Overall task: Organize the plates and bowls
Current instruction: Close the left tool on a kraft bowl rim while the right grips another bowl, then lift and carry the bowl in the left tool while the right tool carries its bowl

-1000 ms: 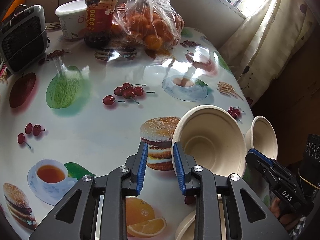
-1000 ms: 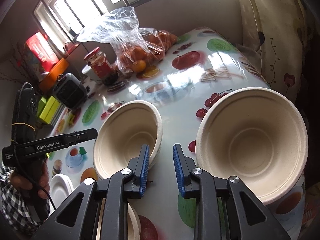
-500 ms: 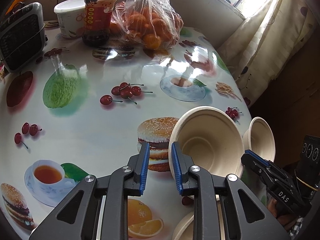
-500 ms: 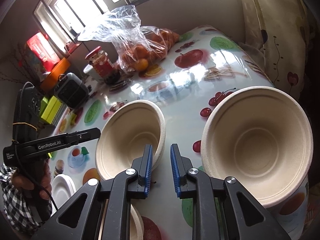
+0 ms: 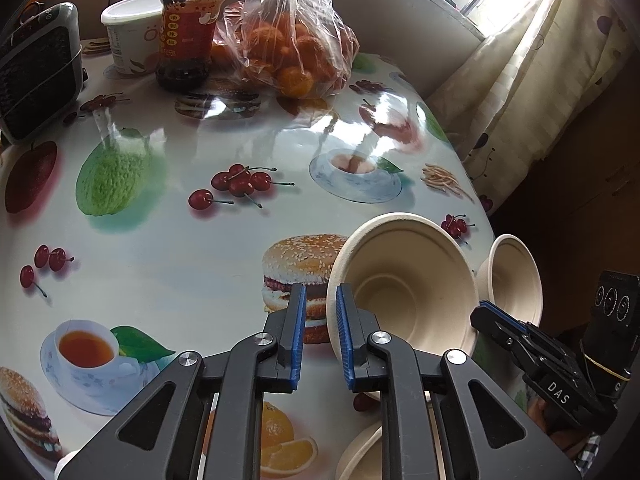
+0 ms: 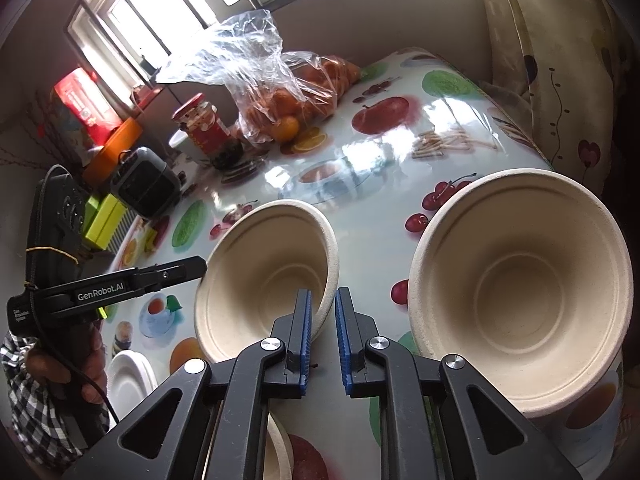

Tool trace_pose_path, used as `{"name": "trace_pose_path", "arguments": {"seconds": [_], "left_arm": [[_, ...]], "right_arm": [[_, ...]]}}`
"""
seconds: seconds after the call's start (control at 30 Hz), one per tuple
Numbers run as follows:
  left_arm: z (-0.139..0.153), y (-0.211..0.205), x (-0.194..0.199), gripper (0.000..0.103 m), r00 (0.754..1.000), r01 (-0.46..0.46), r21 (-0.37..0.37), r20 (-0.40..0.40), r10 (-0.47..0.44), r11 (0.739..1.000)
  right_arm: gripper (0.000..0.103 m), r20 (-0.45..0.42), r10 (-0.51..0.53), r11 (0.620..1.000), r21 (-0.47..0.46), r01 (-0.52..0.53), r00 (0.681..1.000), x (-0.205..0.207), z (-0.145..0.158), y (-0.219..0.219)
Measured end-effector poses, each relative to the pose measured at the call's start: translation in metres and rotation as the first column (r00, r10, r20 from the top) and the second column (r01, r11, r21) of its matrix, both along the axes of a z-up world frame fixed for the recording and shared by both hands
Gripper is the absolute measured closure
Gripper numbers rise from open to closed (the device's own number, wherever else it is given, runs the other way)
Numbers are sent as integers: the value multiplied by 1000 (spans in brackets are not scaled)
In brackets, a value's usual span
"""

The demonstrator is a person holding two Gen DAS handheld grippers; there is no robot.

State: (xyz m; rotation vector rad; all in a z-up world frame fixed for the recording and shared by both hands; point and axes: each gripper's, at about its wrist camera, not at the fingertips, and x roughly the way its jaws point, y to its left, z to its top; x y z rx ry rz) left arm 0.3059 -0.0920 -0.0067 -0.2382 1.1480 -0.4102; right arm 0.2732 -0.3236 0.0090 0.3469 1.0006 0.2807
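Two beige pulp bowls sit at the near edge of your worktop, whose glossy cloth is printed with fruit, burgers and teacups. At the far side stand a bag of oranges, a red-labelled jar, a white tub and a small dark heater; all are well apart from the bowls, and nothing lies between them and your grippers. A curtain hangs past the worktop's right edge.

Your left gripper has its blue pads a narrow gap apart, and the rim of the nearer bowl stands in that gap; its right pad lies inside the bowl, its left outside. Whether the pads press the rim, you cannot tell. Your right gripper straddles the opposite rim of this nearer bowl in the same way, pads slightly apart.

The second bowl stands just right of your right gripper, untouched. A white plate lies by your left hand.
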Motion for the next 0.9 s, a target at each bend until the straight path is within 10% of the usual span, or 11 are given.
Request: {"name": "trace_pose_path", "arguments": {"seconds": [0.9], "left_arm": [[1, -1, -2, 96, 1000, 6, -48, -26, -7, 999]], "right_arm": [[92, 2, -10, 1000, 14, 10, 1000, -1, 1, 0]]}}
